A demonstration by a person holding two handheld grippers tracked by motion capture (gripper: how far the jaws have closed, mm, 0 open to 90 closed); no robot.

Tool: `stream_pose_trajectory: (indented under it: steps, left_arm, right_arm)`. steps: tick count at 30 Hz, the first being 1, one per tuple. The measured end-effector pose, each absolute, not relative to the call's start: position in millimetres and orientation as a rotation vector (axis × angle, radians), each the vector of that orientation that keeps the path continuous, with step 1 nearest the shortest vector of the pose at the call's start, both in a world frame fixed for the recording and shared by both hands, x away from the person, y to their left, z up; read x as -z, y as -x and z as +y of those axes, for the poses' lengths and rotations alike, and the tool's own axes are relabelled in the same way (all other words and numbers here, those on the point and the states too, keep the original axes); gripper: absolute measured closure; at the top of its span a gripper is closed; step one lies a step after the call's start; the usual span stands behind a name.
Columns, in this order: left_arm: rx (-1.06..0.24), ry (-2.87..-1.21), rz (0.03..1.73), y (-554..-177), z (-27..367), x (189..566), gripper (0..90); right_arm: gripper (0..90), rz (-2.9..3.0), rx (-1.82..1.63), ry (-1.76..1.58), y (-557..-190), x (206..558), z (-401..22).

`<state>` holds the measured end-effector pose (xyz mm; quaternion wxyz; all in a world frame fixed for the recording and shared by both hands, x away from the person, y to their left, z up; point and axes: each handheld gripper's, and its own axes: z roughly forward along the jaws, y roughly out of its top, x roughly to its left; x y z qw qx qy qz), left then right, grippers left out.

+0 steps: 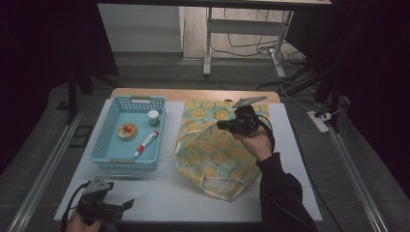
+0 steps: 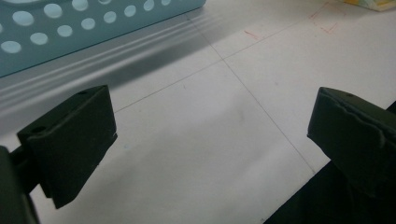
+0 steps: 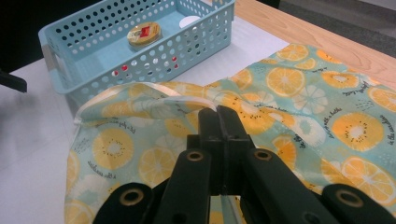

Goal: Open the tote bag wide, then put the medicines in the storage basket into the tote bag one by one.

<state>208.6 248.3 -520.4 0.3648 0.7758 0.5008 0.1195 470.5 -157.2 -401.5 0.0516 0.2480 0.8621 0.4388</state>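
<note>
Bag [image 1: 212, 150] of lemon-print fabric lies on the worktop [image 1: 159, 198] beside the blue basket [image 1: 109, 159]; right gripper [image 3: 218, 114] has its fingers closed, apparently pinching the bag's rim. Left gripper [image 2: 210, 140] rests open, empty. Jars and tube look unpacked yet.

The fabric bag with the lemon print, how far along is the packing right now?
Early stage. Done: nothing packed; the round tin, small jar and tube lie in the blue basket. In hand: the right tool is shut at the fabric bag near its opening. The left tool hangs open over bare table. Left: moving all three items.
</note>
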Motion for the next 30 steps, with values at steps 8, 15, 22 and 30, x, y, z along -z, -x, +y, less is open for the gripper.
stream_pose_trajectory:
  steps: [8, 15, 22, 30]
  left_arm:
    - [-0.304, -1.981, 1.303, -209.1, 249.9, 520.6, 0.7]
    - [-0.311, -1.956, 1.329, -208.9, 251.4, 520.1, 0.0]
    - [-0.316, -1.946, 1.331, -208.2, 253.4, 519.4, 0.0]
    - [-0.327, -1.928, 1.32, -207.8, 254.3, 514.4, 0.0]
  right_arm:
    - [90.0, 2.611, -1.341, -0.724, -466.1, 400.1, -157.7]
    - [90.0, 2.616, -1.342, -0.704, -465.8, 402.6, -159.3]
    - [90.0, 2.61, -1.348, -0.705, -465.5, 403.2, -160.0]
    - [90.0, 2.612, -1.361, -0.66, -464.9, 404.5, -160.9]
